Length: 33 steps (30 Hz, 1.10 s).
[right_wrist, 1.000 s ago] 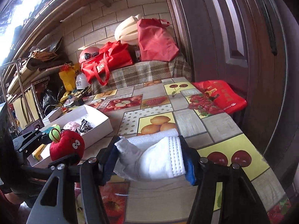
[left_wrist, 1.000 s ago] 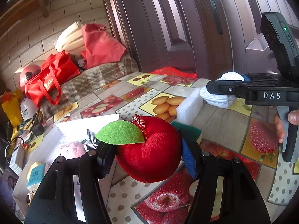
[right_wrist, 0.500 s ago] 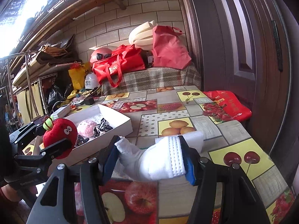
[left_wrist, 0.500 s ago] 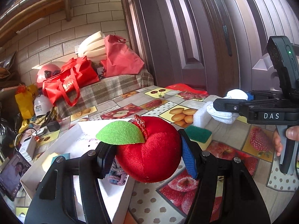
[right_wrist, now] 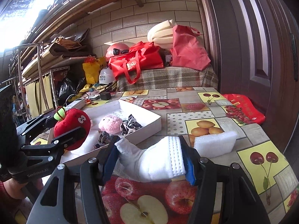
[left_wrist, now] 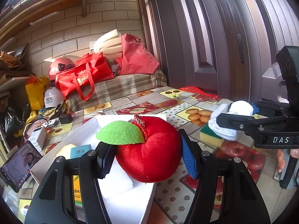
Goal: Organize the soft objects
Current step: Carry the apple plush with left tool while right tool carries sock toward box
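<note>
My left gripper [left_wrist: 147, 155] is shut on a red plush apple [left_wrist: 149, 149] with a green felt leaf, held above the near end of a white box [left_wrist: 130, 201]. The apple also shows in the right wrist view [right_wrist: 72, 127], over the box [right_wrist: 147, 125]. My right gripper [right_wrist: 149, 160] is shut on a rolled white sock [right_wrist: 157, 162], held above the fruit-print tablecloth [right_wrist: 261, 160] to the right of the box. The sock shows in the left wrist view [left_wrist: 231, 119]. Inside the box lie a pink plush [right_wrist: 110, 124] and dark patterned cloth pieces [right_wrist: 130, 124].
A white foam block [right_wrist: 214, 141] and a yellow-green sponge [left_wrist: 211, 135] lie on the table near the sock. A phone [left_wrist: 18, 166] and chargers sit left of the box. Red bags [right_wrist: 138, 61], helmets and foam pile up at the far end. A brown door [right_wrist: 261, 46] stands right.
My left gripper has carried the apple left, from over the tablecloth to over the white box. My right gripper has pulled back and left with the sock, away from the foam block.
</note>
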Available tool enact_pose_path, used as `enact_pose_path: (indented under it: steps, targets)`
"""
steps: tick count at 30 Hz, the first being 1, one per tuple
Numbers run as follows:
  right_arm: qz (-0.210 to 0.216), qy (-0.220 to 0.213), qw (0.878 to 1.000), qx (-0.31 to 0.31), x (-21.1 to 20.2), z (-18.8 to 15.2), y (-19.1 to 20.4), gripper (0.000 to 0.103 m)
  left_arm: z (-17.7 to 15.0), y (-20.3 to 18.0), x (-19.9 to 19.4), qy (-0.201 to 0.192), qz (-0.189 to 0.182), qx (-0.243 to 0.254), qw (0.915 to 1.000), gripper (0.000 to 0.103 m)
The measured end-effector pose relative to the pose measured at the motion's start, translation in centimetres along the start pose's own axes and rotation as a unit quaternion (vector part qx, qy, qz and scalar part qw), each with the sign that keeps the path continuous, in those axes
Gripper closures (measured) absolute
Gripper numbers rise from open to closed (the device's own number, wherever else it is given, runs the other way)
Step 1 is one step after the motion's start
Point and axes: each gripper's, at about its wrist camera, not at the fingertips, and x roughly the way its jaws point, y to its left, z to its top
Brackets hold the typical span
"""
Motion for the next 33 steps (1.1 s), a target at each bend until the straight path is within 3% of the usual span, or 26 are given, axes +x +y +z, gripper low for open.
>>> enact_pose_path:
  steps: [3, 10, 19, 33]
  targets:
    - [0.006, 0.007, 1.0, -0.013, 0.4, -0.1, 1.1, 0.042, -0.4, 1.3, -0.3, -0.003, 0.02, 0.004, 0.9998, 0.04]
    - [0.022, 0.015, 0.999, -0.032, 1.6, -0.1, 3.3, 0.042, -1.4, 6.4, -0.4, 0.014, 0.046, -0.07, 0.9964, 0.04]
    - [0.039, 0.02, 0.998, -0.047, 3.4, 0.1, 5.7, 0.042, -2.5, 11.9, -0.1, 0.021, 0.107, -0.108, 0.9881, 0.04]
    - [0.055, 0.039, 0.996, -0.055, 6.5, 0.8, 8.4, 0.042, -2.5, 12.7, 1.2, 0.035, 0.114, -0.102, 0.9877, 0.04]
